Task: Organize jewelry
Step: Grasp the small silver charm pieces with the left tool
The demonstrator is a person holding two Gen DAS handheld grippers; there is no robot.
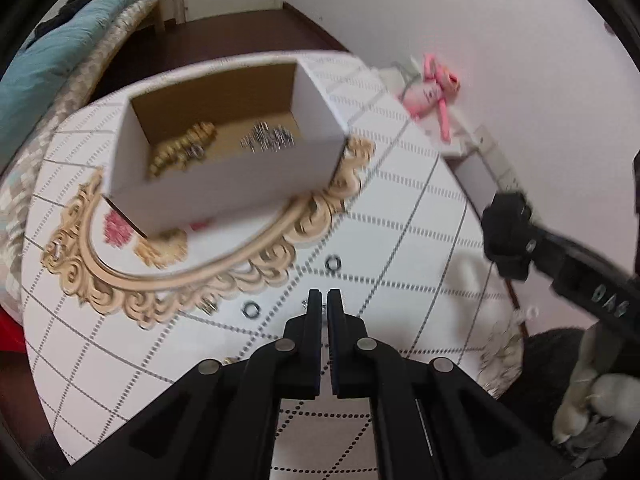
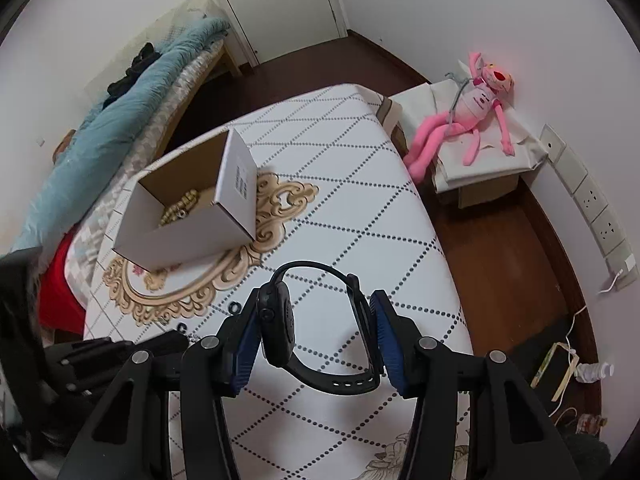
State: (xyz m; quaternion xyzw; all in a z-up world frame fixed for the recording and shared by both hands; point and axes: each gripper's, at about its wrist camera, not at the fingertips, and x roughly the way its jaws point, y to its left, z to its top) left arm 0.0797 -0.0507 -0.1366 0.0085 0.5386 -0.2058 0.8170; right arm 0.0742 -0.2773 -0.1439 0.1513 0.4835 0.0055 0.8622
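A white cardboard box (image 1: 224, 184) stands on the patterned tablecloth (image 1: 400, 220) and holds gold jewelry (image 1: 184, 148) and silver pieces (image 1: 268, 140). The box also shows in the right wrist view (image 2: 188, 232). My left gripper (image 1: 324, 300) is shut just above the cloth; a small silver piece (image 1: 305, 303) shows at its tip. Two small dark rings (image 1: 332, 263) (image 1: 251, 309) lie on the cloth near it. My right gripper (image 2: 316, 316) is shut on a black smartwatch (image 2: 280, 320), held by its looped strap above the cloth. The right gripper also shows at the right of the left wrist view (image 1: 508, 236).
A pink plush toy (image 2: 476, 116) lies on a covered box (image 2: 480, 176) beside the table. A bed with a teal blanket (image 2: 120, 132) is at the left. A power strip (image 2: 596, 204) and cables run along the right wall. The table edge (image 2: 452, 280) drops to a dark floor.
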